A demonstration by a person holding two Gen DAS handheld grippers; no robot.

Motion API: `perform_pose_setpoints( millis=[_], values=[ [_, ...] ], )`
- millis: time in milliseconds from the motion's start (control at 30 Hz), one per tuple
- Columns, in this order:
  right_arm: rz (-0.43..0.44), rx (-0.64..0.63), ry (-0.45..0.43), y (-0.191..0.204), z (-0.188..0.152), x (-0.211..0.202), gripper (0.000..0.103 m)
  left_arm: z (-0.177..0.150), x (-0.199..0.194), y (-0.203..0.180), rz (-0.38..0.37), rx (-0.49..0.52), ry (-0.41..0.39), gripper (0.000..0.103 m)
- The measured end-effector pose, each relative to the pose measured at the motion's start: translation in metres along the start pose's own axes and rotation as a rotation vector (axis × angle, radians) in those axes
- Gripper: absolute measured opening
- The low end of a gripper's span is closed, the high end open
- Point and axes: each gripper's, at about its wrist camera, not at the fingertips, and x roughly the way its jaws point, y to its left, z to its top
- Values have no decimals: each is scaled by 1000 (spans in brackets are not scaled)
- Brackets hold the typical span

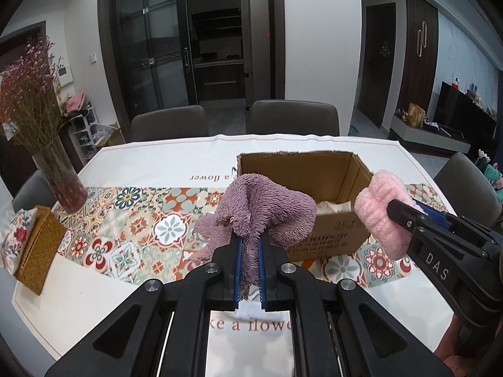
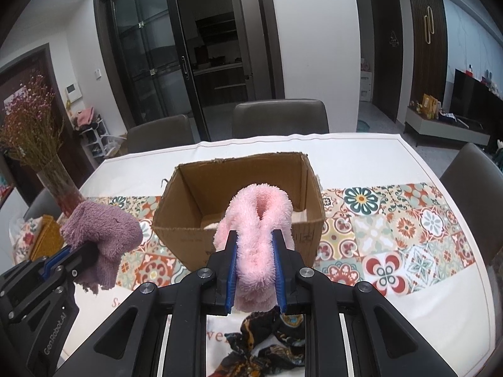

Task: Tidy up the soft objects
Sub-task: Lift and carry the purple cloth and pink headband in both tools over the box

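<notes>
My left gripper (image 1: 250, 245) is shut on a fuzzy purple cloth (image 1: 257, 210) and holds it above the table, just in front of an open cardboard box (image 1: 327, 235). My right gripper (image 2: 254, 242) is shut on a fluffy pink cloth (image 2: 256, 220), held up in front of the box (image 2: 239, 185). The pink cloth (image 1: 382, 210) and right gripper (image 1: 405, 216) show at the right of the left wrist view. The purple cloth (image 2: 102, 235) and left gripper (image 2: 63, 259) show at the left of the right wrist view. Pale material lies inside the box.
A dark patterned fabric (image 2: 267, 342) lies on the white tablecloth (image 2: 440, 298) under my right gripper. A glass vase of dried flowers (image 1: 59, 176) and a woven tissue box (image 1: 34, 251) stand at the left. Chairs (image 1: 292, 116) surround the table.
</notes>
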Motion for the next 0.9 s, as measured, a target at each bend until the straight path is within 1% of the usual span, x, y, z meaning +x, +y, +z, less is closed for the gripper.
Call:
perform_pose_setpoints(
  millis=[333,633,900],
  values=[
    [-1,-4,-5,-2,25,16,21,34,21,-5,-19,6,-13,10],
    [0,-5,-2,0,37,26,21,52,42,-8,-44,16,-8,10],
    [15,-26,-7,6,52,45,21,65,60,-6,-56,16,-12,10]
  ],
)
